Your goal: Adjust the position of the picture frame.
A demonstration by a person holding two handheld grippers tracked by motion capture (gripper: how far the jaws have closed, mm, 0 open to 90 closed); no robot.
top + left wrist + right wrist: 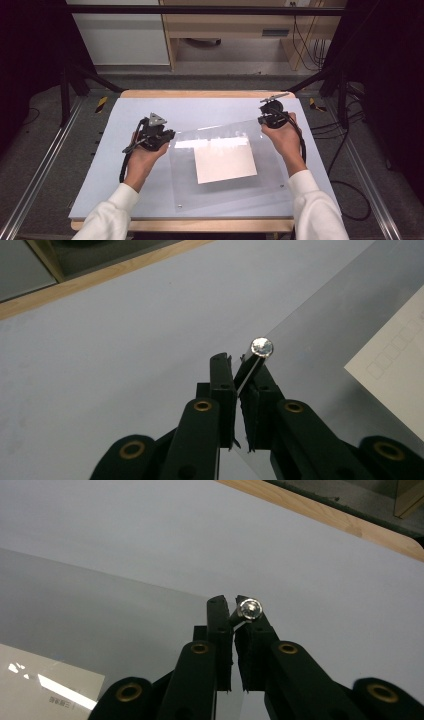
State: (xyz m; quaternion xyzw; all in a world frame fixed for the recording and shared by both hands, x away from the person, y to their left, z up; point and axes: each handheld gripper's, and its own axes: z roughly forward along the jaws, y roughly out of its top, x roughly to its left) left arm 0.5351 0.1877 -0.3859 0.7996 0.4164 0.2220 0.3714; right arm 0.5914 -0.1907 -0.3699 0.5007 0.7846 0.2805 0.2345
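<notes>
A clear plastic sheet [225,197] lies slanted over the grey mat, and a white paper [225,162] shows through its middle. My left gripper [167,136] is shut on the sheet's far left corner. In the left gripper view the jaws [241,371] pinch the sheet's edge just below a silver stud [262,346]. My right gripper [263,120] is shut on the far right corner. There its jaws [235,611] clamp the edge beside a silver screw [249,609]. The far edge is off the mat.
The grey mat [125,115] covers a wooden table with a rounded far edge [350,525]. Small studs sit at the sheet's near corners [180,205] [282,186]. Cables trail on the floor to the right, and a black frame surrounds the table.
</notes>
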